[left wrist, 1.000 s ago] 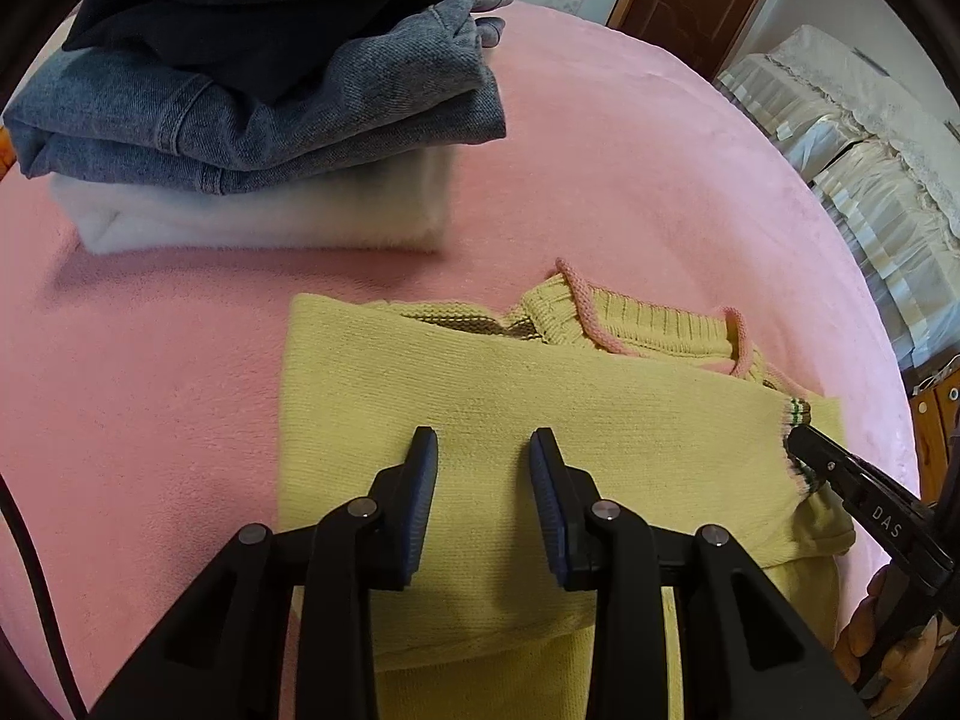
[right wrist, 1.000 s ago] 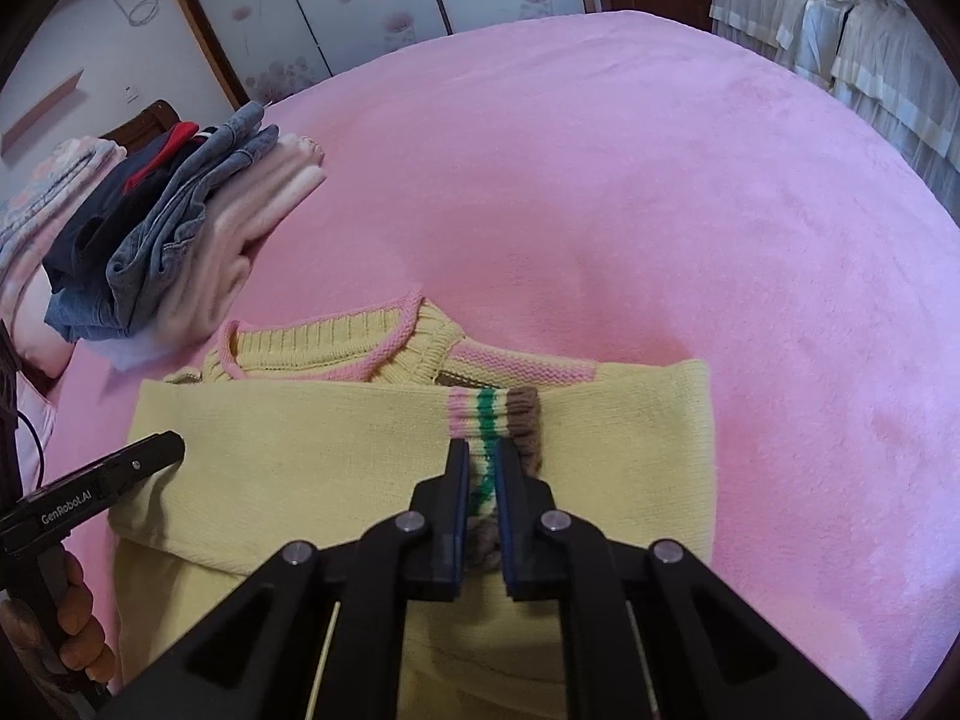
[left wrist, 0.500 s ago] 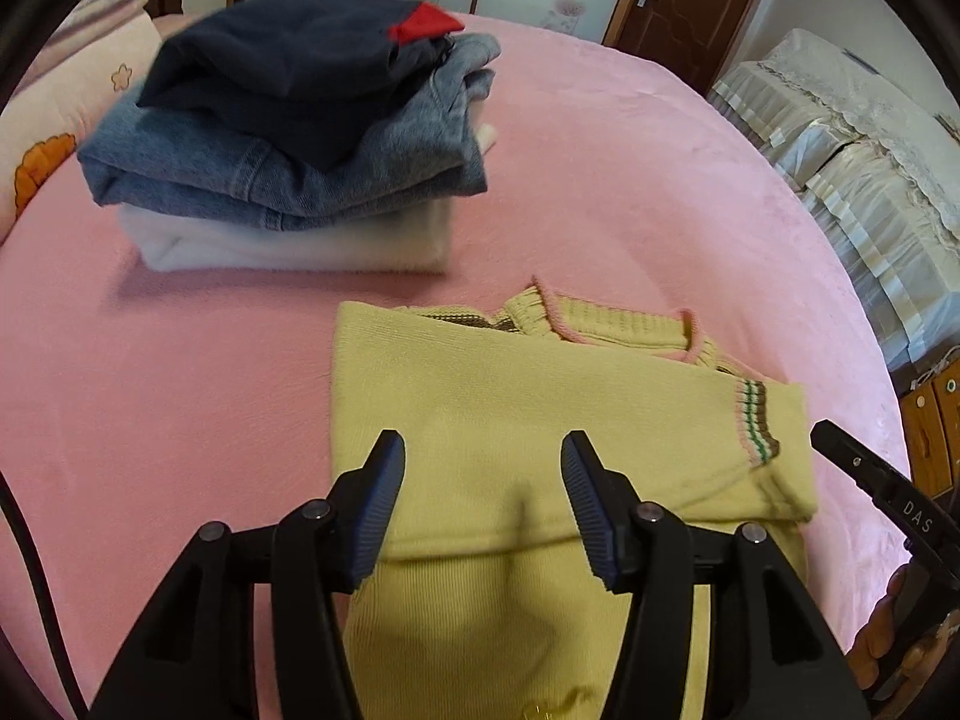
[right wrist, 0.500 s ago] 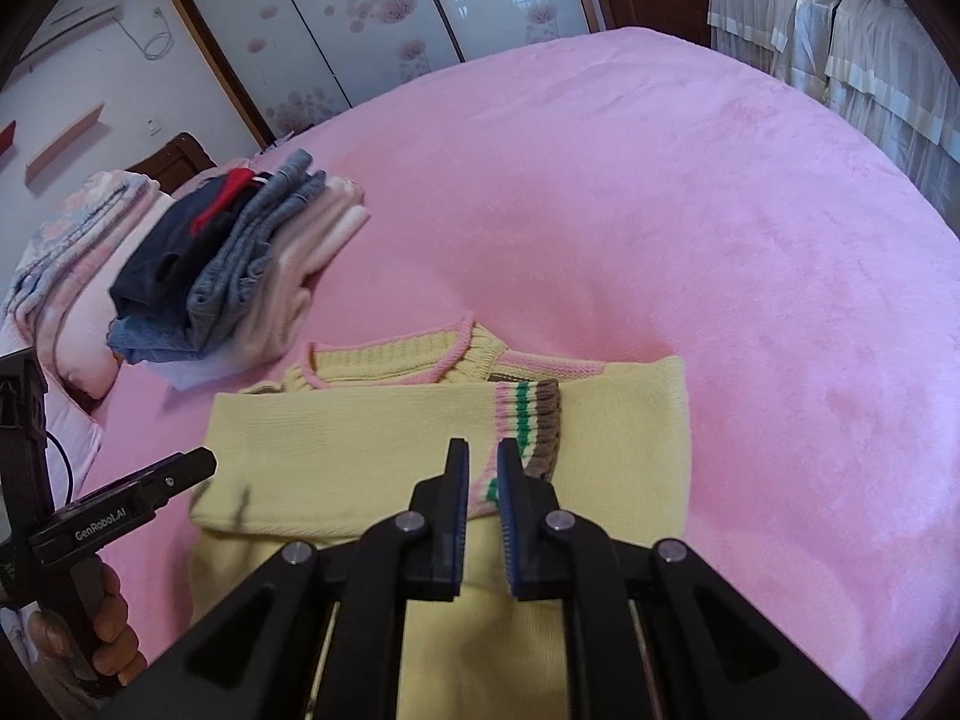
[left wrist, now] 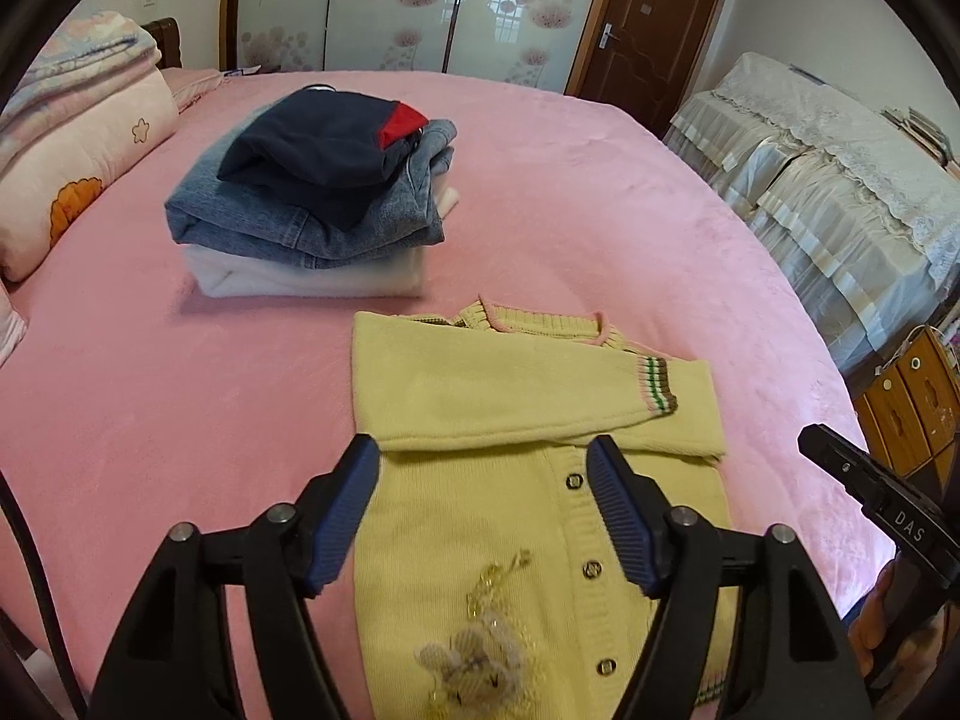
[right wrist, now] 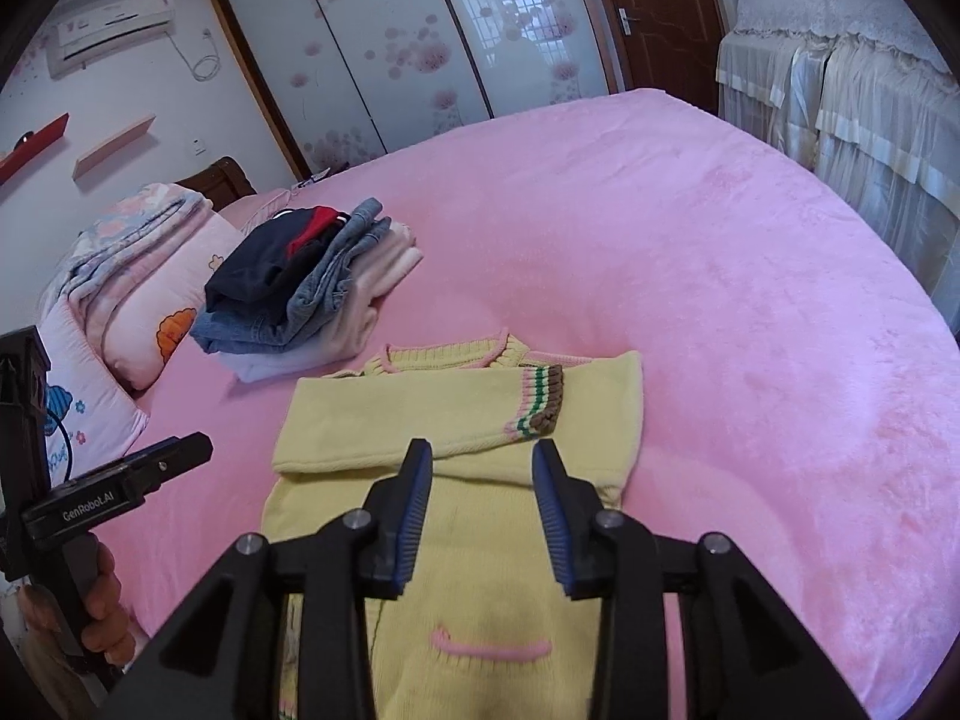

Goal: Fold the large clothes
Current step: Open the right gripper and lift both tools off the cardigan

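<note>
A yellow knitted cardigan [left wrist: 498,402] [right wrist: 480,414] lies flat on the pink bed, buttons down its front. One sleeve is folded across the chest, its striped cuff [left wrist: 657,384] [right wrist: 540,402] at the right. My left gripper [left wrist: 483,504] hovers above the cardigan's middle, its jaws opening, nothing between them. My right gripper [right wrist: 482,510] also hangs over the cardigan below the folded sleeve, jaws opening and empty. Each gripper shows at the edge of the other's view, the right gripper [left wrist: 870,498] and the left gripper [right wrist: 120,480], held by a hand.
A stack of folded clothes [left wrist: 318,198] [right wrist: 306,288], navy on denim on white, sits behind the cardigan. Pillows and a folded quilt [left wrist: 66,138] [right wrist: 138,276] lie at the left. The pink bed [right wrist: 750,300] stretches right; draped furniture [left wrist: 840,180] stands beyond its edge.
Both grippers rose and drew back from the cardigan. The right gripper let go of the striped cuff and opened. The left gripper's jaws spread wider. The sleeve now lies folded across the chest.
</note>
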{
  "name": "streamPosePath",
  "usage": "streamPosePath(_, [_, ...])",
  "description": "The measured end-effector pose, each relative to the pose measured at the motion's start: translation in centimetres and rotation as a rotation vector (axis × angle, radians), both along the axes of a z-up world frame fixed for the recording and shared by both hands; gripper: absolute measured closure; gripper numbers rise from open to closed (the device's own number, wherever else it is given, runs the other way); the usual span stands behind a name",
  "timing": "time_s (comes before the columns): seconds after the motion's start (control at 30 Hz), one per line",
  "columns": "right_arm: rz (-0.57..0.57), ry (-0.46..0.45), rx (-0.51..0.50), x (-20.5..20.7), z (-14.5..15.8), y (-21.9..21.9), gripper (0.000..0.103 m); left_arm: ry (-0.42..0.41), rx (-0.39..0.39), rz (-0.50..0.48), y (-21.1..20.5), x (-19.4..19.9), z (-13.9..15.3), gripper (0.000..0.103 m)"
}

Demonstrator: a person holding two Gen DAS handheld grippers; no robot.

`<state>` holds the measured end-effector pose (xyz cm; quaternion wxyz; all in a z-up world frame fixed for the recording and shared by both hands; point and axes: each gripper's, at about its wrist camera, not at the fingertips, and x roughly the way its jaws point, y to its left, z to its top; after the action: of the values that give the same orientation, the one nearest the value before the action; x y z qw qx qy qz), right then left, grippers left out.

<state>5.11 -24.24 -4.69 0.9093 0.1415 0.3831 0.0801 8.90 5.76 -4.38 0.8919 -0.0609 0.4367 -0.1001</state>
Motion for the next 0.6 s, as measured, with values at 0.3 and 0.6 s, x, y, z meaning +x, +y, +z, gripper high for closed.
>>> streamPosePath(0.3, [0.042,0.006,-0.018,-4.7,0.2,0.3,0.068,0.006,0.012,-0.029,0.1,-4.7,0.5,0.023])
streamPosePath(0.6, [0.052,0.106,-0.058,-8.2,-3.3,-0.9,0.068,0.008,0.000,0.048,3.0,-8.1,-2.5,0.023])
